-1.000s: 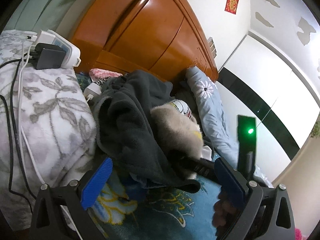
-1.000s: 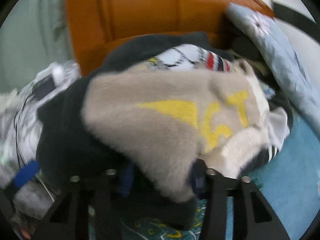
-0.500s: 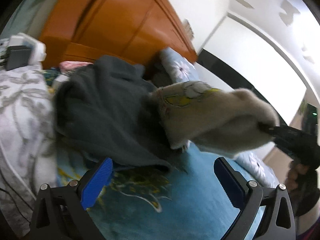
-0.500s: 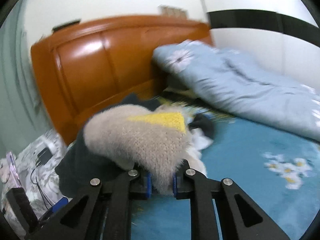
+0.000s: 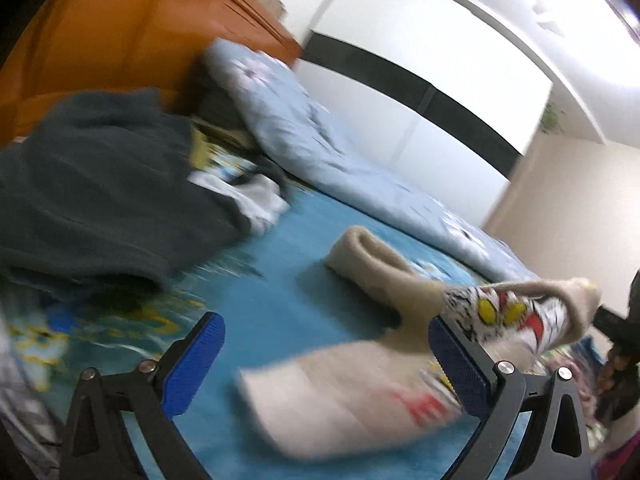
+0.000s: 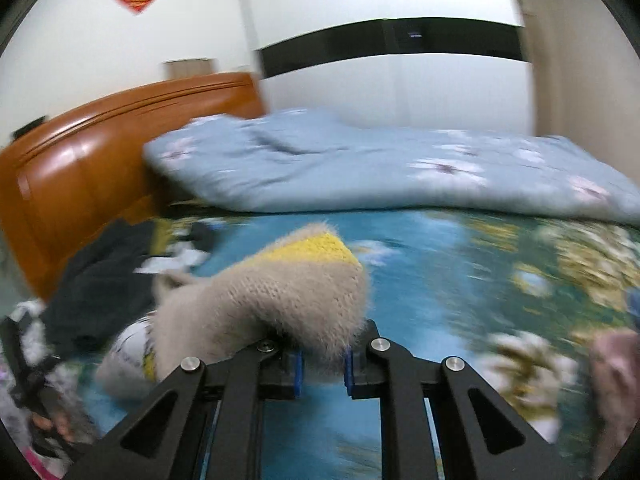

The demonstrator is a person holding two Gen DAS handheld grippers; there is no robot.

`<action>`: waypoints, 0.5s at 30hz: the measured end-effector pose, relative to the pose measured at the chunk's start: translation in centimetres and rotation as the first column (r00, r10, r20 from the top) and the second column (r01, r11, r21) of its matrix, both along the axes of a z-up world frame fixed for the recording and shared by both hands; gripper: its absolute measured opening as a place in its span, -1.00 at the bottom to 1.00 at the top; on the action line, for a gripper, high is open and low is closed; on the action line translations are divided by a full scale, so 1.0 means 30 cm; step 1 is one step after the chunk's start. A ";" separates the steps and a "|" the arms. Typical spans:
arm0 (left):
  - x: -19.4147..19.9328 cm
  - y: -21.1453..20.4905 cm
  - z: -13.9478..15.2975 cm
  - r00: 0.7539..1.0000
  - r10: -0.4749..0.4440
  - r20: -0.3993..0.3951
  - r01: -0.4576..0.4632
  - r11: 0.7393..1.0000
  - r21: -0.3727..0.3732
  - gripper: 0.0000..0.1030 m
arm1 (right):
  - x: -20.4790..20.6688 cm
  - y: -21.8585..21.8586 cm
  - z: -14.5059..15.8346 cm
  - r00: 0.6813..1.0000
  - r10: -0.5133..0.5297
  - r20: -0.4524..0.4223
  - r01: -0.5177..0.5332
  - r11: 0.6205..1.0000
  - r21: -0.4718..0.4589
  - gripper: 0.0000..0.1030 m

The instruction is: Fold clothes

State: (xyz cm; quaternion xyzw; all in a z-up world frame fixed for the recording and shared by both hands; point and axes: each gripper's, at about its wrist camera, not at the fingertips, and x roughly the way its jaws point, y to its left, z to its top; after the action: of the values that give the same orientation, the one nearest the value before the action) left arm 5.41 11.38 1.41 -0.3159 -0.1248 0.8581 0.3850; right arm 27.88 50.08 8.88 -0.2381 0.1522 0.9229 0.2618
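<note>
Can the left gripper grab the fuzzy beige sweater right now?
Probably yes. The left gripper is open, and the beige sweater lies on the blue bedsheet just ahead of its fingers, with nothing between them.

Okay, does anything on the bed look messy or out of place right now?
Yes. The beige sweater lies twisted across the bedspread, one end pinched in the right gripper. Dark clothes sit heaped by the headboard.

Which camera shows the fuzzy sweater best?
The left wrist view: it shows most of the sweater stretched over the blue sheet, with its cartoon print. The right wrist view shows only a bunched beige and yellow part pinched in the right gripper.
</note>
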 end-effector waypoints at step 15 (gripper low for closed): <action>-0.037 0.549 0.039 0.962 -0.202 0.185 0.233 0.958 -0.168 1.00 | 0.499 0.067 -0.233 0.981 -0.191 0.041 0.195 0.971 -0.141 -0.43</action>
State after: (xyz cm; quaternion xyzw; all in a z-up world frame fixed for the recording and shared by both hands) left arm 4.28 27.85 2.57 -0.4330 -0.0394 0.7890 0.4340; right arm 42.85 52.11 1.89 -0.2532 0.2374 0.8763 0.3342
